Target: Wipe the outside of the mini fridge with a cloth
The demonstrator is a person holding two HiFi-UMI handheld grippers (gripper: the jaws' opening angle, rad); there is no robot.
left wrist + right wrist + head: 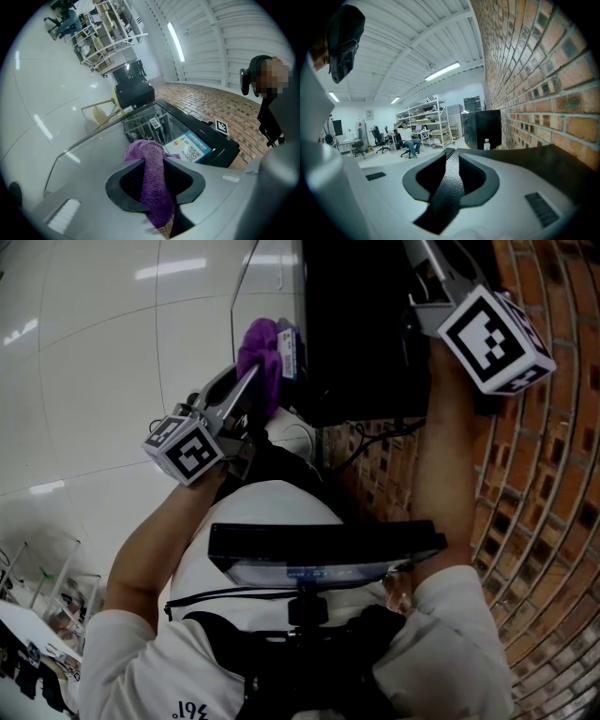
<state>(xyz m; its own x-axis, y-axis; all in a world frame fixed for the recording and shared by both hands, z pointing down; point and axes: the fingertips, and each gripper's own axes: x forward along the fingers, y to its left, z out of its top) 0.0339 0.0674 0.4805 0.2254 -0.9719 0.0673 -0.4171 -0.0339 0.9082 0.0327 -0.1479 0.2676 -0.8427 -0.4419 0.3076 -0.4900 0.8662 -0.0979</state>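
The black mini fridge (361,324) stands against the brick wall. My left gripper (255,381) is shut on a purple cloth (259,351) and holds it by the fridge's left front edge. In the left gripper view the cloth (152,176) hangs down between the jaws of the left gripper (159,160), in front of the fridge's glass door (140,123) and its label sticker (190,147). My right gripper (451,155) is shut with nothing in it, low over the fridge's black top (520,164). Its marker cube (495,338) shows at the upper right.
A brick wall (553,493) runs close along the right. Cables (380,437) trail behind the fridge. A glossy white floor (103,362) lies to the left. Far off are metal shelves (426,119), a black cabinet (483,127), a small bottle (487,144) and a seated person (410,138).
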